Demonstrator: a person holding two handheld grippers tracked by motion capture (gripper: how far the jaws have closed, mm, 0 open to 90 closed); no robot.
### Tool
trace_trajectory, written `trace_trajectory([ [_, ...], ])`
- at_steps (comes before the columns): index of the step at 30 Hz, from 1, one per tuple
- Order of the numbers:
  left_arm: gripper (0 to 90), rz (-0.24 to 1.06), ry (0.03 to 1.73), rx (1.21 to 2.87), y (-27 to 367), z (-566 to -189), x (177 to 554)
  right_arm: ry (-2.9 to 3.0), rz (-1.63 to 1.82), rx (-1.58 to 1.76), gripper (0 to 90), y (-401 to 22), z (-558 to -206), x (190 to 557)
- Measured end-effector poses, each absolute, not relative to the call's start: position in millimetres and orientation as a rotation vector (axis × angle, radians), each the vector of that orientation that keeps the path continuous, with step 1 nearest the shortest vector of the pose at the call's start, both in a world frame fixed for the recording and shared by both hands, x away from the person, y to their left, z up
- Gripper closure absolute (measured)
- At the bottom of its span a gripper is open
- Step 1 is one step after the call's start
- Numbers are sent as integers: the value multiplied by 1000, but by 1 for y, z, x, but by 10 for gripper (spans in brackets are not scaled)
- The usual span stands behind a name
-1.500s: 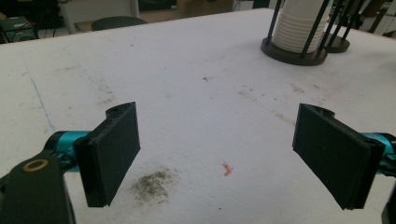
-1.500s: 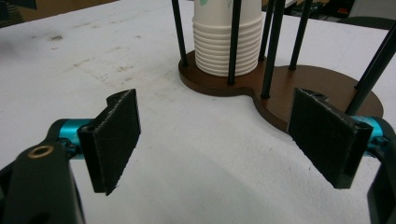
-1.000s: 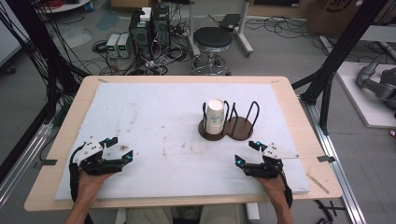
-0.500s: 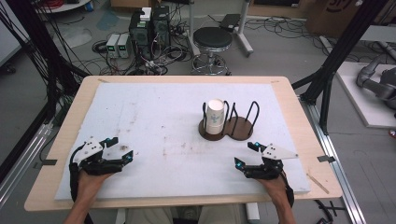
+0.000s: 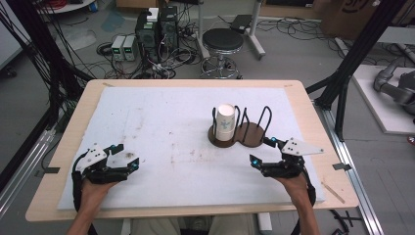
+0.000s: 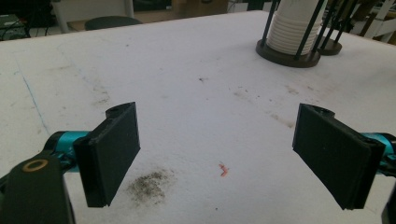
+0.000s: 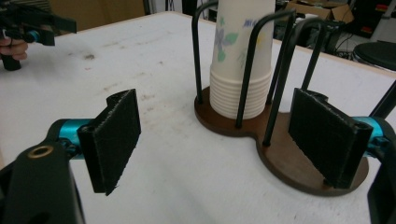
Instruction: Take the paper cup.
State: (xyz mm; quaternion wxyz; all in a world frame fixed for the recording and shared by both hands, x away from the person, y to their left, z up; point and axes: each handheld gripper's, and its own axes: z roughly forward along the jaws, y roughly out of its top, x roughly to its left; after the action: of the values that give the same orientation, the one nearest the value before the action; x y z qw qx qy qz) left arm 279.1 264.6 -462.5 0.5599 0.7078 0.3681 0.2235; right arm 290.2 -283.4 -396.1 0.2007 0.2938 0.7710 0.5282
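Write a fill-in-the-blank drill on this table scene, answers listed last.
1. The stack of paper cups stands upside ____ in the holder.
2. The holder's base is ____ in colour.
3. The left gripper has its jaws ____.
4. The right gripper holds ____.

Missing words: down; brown; open; nothing

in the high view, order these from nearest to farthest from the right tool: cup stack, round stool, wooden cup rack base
1. wooden cup rack base, just ahead of the right tool
2. cup stack, in the rack's left ring
3. round stool, on the floor beyond the table
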Motion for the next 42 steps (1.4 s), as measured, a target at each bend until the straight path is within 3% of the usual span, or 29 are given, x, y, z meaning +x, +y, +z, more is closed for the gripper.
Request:
trace_trajectory([
  [9,148,517,877,1675,264,-462,280,2189,1443,795,177,-284,-358,305],
  [25,148,524,871,1691,263,-462,281,2263,1376,750,177,-287,-320,333],
  [42,148,518,872,1687,263,-462,281,2504,1200,653,177,-255,-284,383],
])
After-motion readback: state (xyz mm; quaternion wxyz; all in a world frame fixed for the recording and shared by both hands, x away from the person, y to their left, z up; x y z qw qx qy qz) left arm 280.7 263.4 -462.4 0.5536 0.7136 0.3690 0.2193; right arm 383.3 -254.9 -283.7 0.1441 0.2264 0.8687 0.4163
